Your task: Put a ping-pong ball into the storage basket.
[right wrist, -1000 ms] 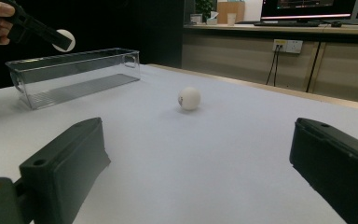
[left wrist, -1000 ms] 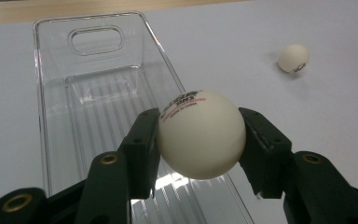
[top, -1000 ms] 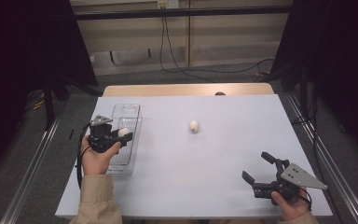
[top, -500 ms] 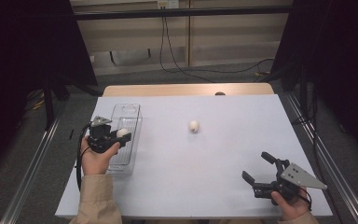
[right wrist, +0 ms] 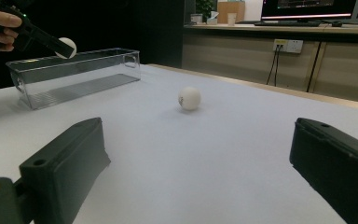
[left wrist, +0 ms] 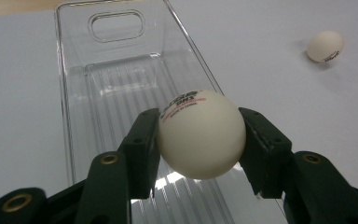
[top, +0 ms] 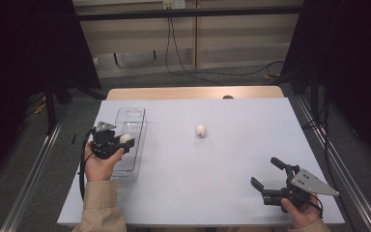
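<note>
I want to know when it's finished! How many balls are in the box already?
None yet: the clear plastic box looks empty. The left gripper holds one white ping-pong ball just above it, ready to drop. A second white ball waits mid-table, and the right gripper rests open near the table's edge.

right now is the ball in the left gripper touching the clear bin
Apart. The right gripper view shows the held ball in the left gripper above the clear bin's rim, with a gap beneath it.

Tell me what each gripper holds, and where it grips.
Left gripper clamps the white ping-pong ball across its sides. Right gripper holds nothing.
</note>
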`<state>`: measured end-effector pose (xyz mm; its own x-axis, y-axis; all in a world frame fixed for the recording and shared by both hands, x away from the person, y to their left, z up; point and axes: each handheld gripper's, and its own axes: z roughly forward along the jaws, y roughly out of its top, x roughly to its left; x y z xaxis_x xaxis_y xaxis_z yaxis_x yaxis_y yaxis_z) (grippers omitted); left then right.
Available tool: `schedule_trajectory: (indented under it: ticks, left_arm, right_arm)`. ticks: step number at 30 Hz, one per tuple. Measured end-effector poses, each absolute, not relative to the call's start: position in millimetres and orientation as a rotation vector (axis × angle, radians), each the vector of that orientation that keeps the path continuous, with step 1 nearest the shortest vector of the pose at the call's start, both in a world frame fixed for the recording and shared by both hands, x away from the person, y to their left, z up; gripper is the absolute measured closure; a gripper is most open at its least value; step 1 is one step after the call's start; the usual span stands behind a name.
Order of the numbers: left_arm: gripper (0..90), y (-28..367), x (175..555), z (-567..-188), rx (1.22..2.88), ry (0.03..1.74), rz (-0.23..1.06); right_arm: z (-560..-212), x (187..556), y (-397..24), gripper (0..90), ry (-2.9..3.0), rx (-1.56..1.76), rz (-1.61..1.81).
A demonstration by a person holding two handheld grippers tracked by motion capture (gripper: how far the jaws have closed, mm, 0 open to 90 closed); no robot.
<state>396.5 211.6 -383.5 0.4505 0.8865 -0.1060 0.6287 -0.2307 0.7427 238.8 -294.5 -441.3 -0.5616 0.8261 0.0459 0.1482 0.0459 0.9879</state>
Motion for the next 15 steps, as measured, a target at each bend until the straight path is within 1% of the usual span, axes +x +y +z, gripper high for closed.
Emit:
schedule_trajectory:
  ticks: [15]
  left_arm:
    - [51.1, 212.2, 396.9, -387.6, 1.961, 1.279, 0.443]
  right_arm:
    - [-441.2, 238.7, -294.4, 2.8, 1.768, 0.981, 1.559]
